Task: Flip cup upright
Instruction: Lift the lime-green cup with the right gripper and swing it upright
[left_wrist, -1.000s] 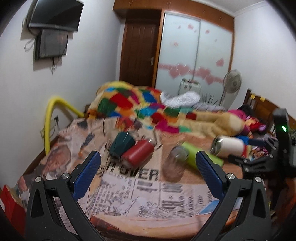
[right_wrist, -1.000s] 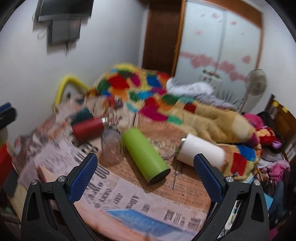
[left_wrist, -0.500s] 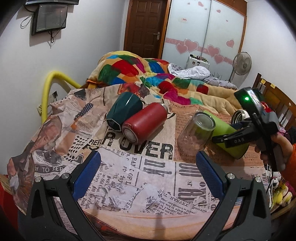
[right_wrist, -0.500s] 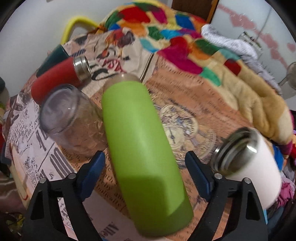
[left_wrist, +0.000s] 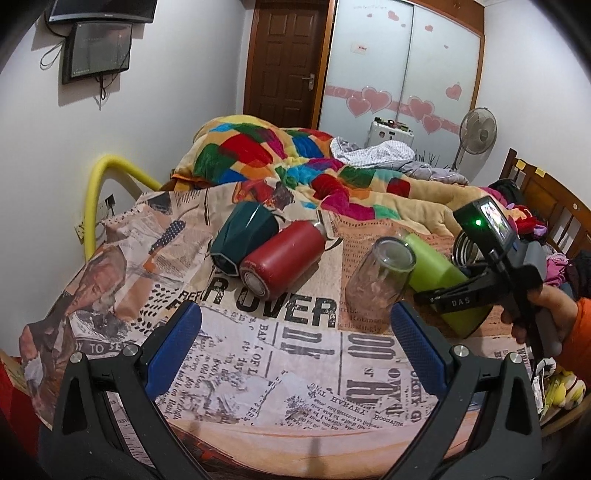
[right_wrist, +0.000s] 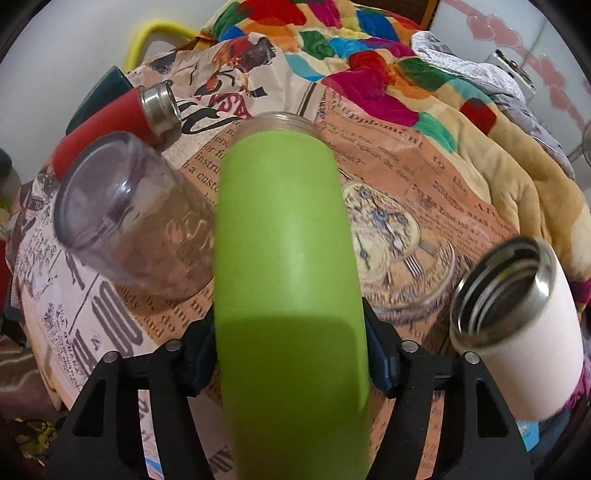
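Note:
A lime green cup (right_wrist: 288, 258) lies on its side on the newspaper-print cloth (left_wrist: 295, 354), its clear threaded mouth pointing away from me. My right gripper (right_wrist: 290, 354) has its jaws tight against both sides of the cup near its base; it also shows in the left wrist view (left_wrist: 454, 299) on the green cup (left_wrist: 436, 273). My left gripper (left_wrist: 295, 350) is open and empty above the cloth's near part, apart from all cups.
A clear glass jar (right_wrist: 133, 218) lies tilted just left of the green cup. A red bottle (left_wrist: 280, 258) and a dark green cup (left_wrist: 243, 236) lie at the left. A white steel-rimmed cup (right_wrist: 524, 325) lies at the right. A colourful blanket (left_wrist: 295, 162) lies behind.
My right gripper has moved in along the green cup and its jaws have closed from wide apart onto the cup's sides. The left gripper has dropped slightly closer and stays open.

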